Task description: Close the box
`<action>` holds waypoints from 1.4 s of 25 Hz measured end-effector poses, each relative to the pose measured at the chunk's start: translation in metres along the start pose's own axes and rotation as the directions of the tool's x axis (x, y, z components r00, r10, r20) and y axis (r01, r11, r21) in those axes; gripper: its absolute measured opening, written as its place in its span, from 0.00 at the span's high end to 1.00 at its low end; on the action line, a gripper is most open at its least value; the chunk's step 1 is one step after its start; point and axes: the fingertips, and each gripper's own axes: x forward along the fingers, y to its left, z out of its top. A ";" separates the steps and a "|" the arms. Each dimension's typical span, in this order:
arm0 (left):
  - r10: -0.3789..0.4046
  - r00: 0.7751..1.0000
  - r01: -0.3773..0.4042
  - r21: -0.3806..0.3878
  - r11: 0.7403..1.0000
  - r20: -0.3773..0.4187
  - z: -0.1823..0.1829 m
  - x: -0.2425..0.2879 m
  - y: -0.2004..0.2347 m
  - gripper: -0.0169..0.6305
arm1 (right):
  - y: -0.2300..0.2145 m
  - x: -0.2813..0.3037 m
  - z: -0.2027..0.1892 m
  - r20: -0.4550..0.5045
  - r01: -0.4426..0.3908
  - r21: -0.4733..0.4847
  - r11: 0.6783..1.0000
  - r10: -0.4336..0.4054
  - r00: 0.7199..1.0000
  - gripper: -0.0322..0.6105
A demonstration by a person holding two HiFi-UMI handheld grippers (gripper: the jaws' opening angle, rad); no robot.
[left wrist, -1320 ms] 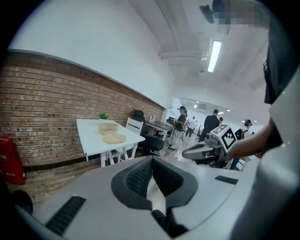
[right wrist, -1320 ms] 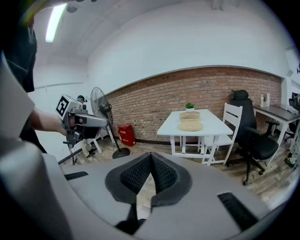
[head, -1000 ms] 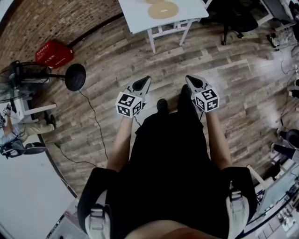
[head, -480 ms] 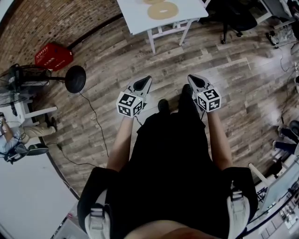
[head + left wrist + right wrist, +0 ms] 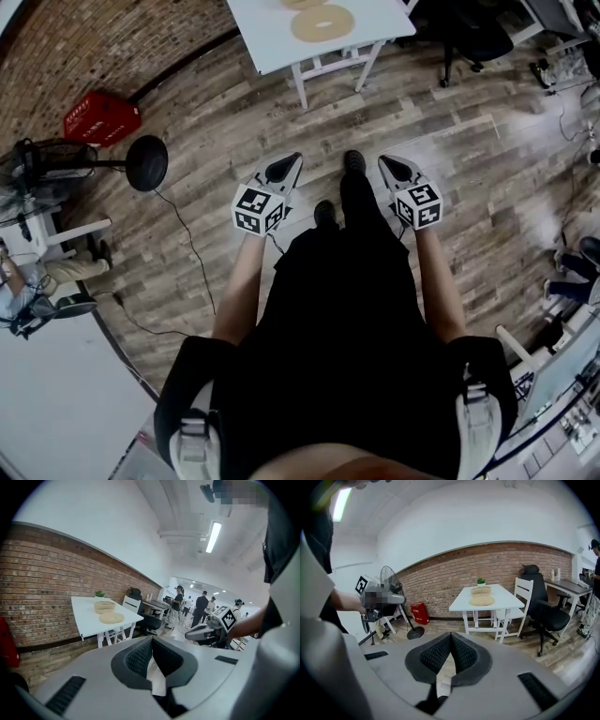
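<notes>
Both pairs of jaws are pressed together with nothing between them: the left gripper (image 5: 292,161) and the right gripper (image 5: 386,161) hang side by side in front of the body, well apart from the work. What I take for the box (image 5: 481,591) is a round tan container on the white bench (image 5: 267,39) by the brick wall, with a flat round disc, probably its lid (image 5: 482,601), lying just in front of it, so the box looks open and the task hardly begun. My first worry is the floor, where a thin black cable (image 5: 192,253) trails from the fan (image 5: 141,161) close to the left side and could catch a foot on the walk over. At the bench, jaws that arrive shut would shove the lid rather than take it, and a disc lying flat offers little edge to pinch, so it may skid off the bench. A small plant (image 5: 481,581) behind the box could be knocked over by a reach that runs long.
</notes>
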 end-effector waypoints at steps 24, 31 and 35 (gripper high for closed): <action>0.063 0.997 -0.064 -0.047 0.997 -0.033 0.048 0.081 0.070 0.94 | -0.087 0.083 0.071 -0.030 -0.059 -0.005 0.998 0.059 0.998 0.95; 0.087 0.996 -0.088 -0.048 0.995 -0.028 0.075 0.117 0.088 0.94 | -0.126 0.105 0.093 -0.062 -0.098 -0.039 0.994 0.095 0.993 0.95; 0.115 0.993 -0.116 -0.060 0.991 -0.025 0.085 0.135 0.096 0.94 | -0.147 0.117 0.103 -0.069 -0.120 -0.048 0.992 0.116 0.991 0.95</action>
